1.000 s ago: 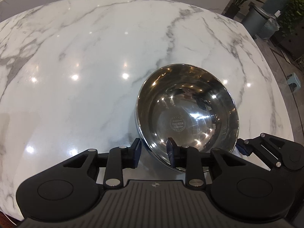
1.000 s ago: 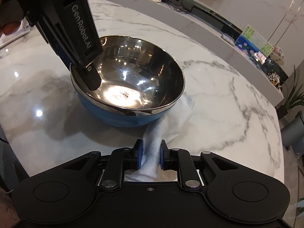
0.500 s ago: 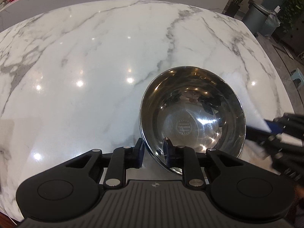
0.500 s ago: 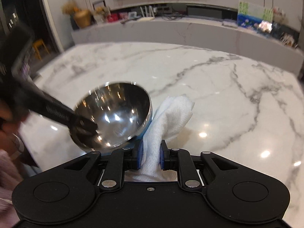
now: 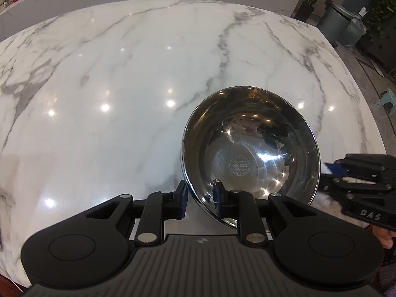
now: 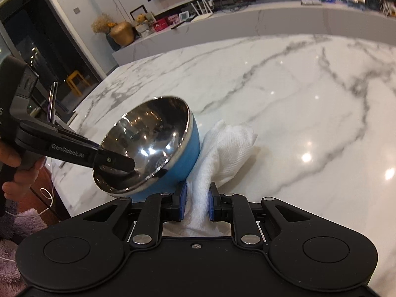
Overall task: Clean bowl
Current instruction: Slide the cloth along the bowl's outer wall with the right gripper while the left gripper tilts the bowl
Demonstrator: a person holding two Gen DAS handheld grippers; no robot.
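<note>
From your left wrist view, your left gripper (image 5: pixel 199 199) pinches the near rim of the steel bowl (image 5: pixel 250 153), one finger outside the wall and one inside, and the bowl sits tilted over the marble table (image 5: pixel 111 86) with your right gripper (image 5: pixel 329 170) just beside its right edge. From your right wrist view, your right gripper (image 6: pixel 196 204) is clamped on a white cloth (image 6: pixel 222 148) whose free end presses against the bowl's (image 6: pixel 151 146) blue outer wall, while your left gripper (image 6: pixel 123 163) grips the rim on the far side.
</note>
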